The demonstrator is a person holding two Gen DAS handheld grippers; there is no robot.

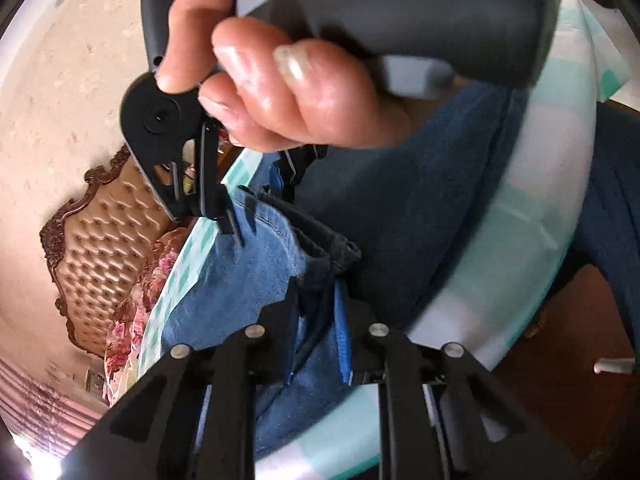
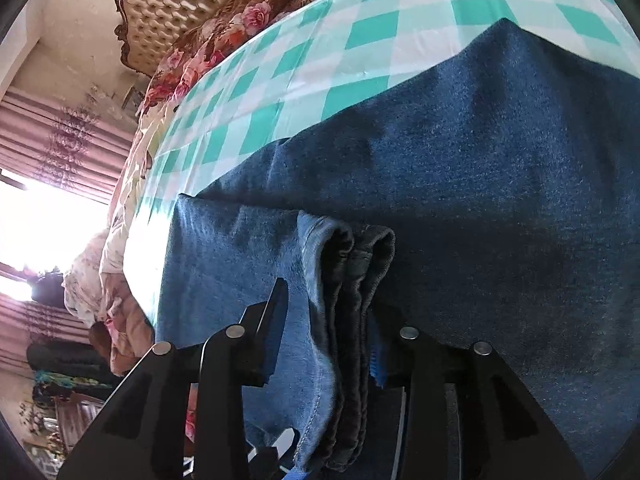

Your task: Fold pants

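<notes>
Blue denim pants [image 2: 480, 180] lie on a bed covered with a green-and-white checked sheet [image 2: 360, 20]. In the right wrist view my right gripper [image 2: 332, 320] is shut on the stacked leg hems [image 2: 348, 264], which bunch between its fingers. In the left wrist view my left gripper [image 1: 320, 320] pinches a fold of the pants [image 1: 240, 280] near the bed's edge. Above it, a person's hand [image 1: 260, 80] holds the right gripper [image 1: 234, 228], whose tips sit on the lighter denim. The darker stretch of the pants [image 1: 400, 200] runs off to the right.
A tufted brown headboard [image 2: 192, 0] and a floral blanket [image 2: 224, 40] lie beyond the sheet. A bright window with pink curtains [image 2: 40, 220] is at the left. In the left wrist view, wooden floor [image 1: 560, 340] shows past the sheet's edge [image 1: 500, 280].
</notes>
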